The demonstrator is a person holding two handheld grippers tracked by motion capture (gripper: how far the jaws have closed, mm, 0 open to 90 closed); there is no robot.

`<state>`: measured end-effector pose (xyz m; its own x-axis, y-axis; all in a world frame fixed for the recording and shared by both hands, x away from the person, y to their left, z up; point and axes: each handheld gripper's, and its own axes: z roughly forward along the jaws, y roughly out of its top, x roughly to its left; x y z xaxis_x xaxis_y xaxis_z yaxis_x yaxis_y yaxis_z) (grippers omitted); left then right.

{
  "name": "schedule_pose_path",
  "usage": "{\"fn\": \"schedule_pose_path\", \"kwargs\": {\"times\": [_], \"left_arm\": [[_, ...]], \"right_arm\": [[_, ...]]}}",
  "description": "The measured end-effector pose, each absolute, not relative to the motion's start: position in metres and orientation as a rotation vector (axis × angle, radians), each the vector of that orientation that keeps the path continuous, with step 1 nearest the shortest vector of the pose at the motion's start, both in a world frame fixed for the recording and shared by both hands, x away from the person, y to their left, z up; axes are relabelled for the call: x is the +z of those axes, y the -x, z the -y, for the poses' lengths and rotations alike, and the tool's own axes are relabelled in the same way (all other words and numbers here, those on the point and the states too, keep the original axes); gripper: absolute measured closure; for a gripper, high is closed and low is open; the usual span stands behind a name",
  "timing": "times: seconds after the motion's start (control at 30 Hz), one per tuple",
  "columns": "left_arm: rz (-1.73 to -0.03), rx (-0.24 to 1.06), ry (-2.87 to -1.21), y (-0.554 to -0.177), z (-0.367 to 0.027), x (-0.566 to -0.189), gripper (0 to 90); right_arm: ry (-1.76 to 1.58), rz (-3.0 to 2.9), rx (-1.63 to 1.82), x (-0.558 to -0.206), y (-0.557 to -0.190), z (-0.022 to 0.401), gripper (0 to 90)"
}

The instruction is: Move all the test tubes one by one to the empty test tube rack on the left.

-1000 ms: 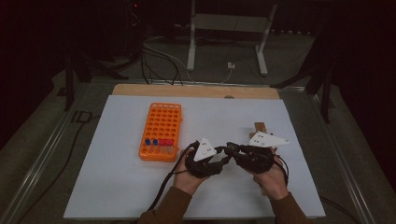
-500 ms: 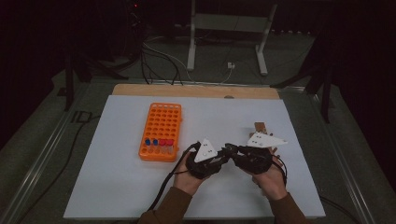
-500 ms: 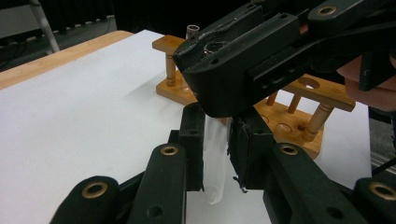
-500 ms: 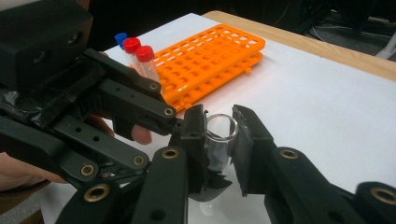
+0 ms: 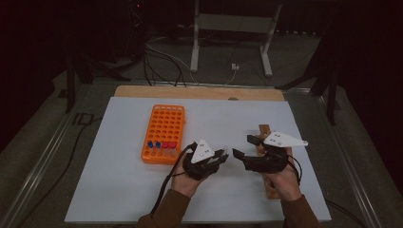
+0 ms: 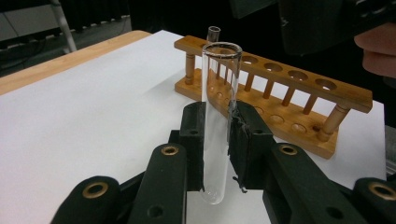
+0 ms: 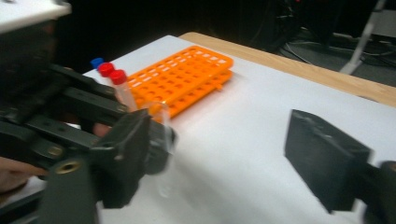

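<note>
L gripper [image 6: 217,140] clamps glass tube [image 6: 218,116] upright; R gripper [image 5: 242,146] jaws just opening, nothing btwn, near wooden rack [image 6: 280,88]

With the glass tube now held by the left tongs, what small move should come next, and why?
Probably carry the glass tube toward the orange rack. The left tongs clamp it upright, while the right tongs have just been opening with nothing between them, so the handover looks done.

Dim pics, dark bkgd, slight blur
</note>
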<state>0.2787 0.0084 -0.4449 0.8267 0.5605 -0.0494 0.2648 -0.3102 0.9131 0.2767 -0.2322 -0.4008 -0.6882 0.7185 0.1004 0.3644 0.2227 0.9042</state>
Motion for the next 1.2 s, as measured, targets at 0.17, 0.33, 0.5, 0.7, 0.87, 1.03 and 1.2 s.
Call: {"fn": "schedule_pose_path", "kwargs": {"times": [0.17, 0.33, 0.5, 0.7, 0.87, 1.03, 1.2], "left_arm": [[-0.643, 0.346, -1.892, -0.277, -0.026, -0.443, 76.7], [-0.685, 0.353, -1.854, -0.276, -0.050, -0.441, 76.7], [-0.726, 0.362, -1.826, -0.277, -0.071, -0.441, 76.6], [-0.744, 0.392, -1.822, -0.275, -0.094, -0.439, 76.6], [-0.777, 0.406, -1.801, -0.276, -0.111, -0.436, 76.6], [-0.792, 0.419, -1.801, -0.277, -0.129, -0.432, 76.6], [-0.822, 0.430, -1.787, -0.276, -0.152, -0.429, 76.5]], "right_arm": [[-1.044, -2.131, 1.453, -0.401, -0.279, 0.242, 12.5], [-1.072, -2.125, 1.421, -0.403, -0.282, 0.250, 6.1], [-1.097, -2.121, 1.405, -0.409, -0.284, 0.254, 1.9], [-1.119, -2.088, 1.397, -0.409, -0.284, 0.259, 0.0], [-1.130, -2.069, 1.402, -0.408, -0.283, 0.263, 0.0], [-1.138, -2.059, 1.404, -0.408, -0.283, 0.268, 0.0], [-1.147, -2.044, 1.415, -0.406, -0.283, 0.273, 0.0]]}}
